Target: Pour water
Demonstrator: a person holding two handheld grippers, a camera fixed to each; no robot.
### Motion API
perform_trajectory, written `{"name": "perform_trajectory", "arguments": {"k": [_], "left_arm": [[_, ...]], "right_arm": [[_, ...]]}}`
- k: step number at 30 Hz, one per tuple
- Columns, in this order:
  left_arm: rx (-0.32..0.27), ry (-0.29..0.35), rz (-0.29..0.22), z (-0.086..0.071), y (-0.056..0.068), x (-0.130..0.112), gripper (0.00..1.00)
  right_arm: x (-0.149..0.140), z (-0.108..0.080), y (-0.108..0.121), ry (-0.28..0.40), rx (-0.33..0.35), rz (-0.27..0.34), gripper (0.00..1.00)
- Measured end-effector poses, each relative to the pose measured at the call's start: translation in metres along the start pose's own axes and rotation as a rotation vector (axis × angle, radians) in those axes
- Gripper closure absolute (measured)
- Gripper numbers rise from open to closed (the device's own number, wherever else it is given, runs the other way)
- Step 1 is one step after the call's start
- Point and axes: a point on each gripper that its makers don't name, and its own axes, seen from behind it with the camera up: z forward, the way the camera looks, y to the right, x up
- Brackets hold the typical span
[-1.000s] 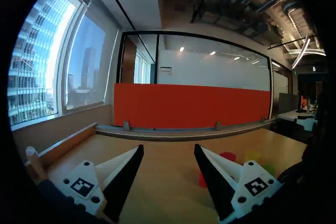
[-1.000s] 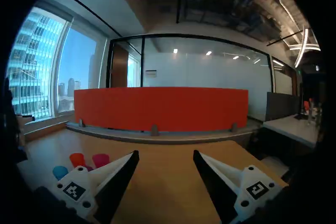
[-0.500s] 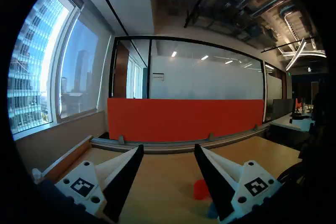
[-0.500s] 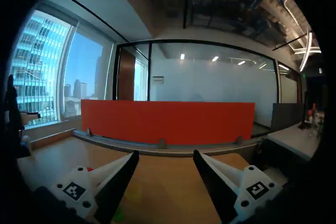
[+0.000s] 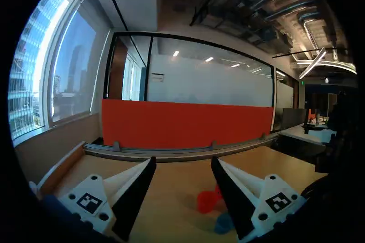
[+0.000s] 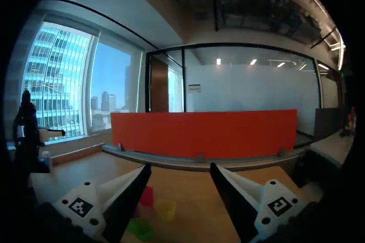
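Your left gripper hangs spread and empty over the wooden table. Its finger half hides a red cup and a blue cup. Your right gripper, likewise spread and empty, faces a green cup, a pink cup and a yellow cup. You cannot tell what any of them holds.

A long orange divider stands along the far edge of the wooden table, with a frosted glass wall behind it. Tall windows on the left show city towers. Pipes cross the dark ceiling. A white desk sits far right.
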Motion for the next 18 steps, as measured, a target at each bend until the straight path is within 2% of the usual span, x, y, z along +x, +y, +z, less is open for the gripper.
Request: {"name": "perform_trajectory", "arguments": {"k": [5,11,14,18], "left_arm": [[-0.117,-0.003,-0.02,0.0,0.025,0.004,0.11],[-0.237,0.008,-0.004,-0.006,0.055,0.012,0.11],[-0.292,0.015,-0.011,-0.01,0.069,0.017,0.11],[-0.342,0.012,-0.014,-0.013,0.08,0.018,0.11]], "right_arm": [[0.006,-0.005,-0.022,0.007,0.095,-0.031,0.0],[0.007,-0.011,-0.049,-0.006,0.191,-0.076,0.0],[0.01,-0.016,-0.064,-0.013,0.252,-0.067,0.0],[0.009,-0.018,-0.075,-0.023,0.297,-0.055,0.0]]}}
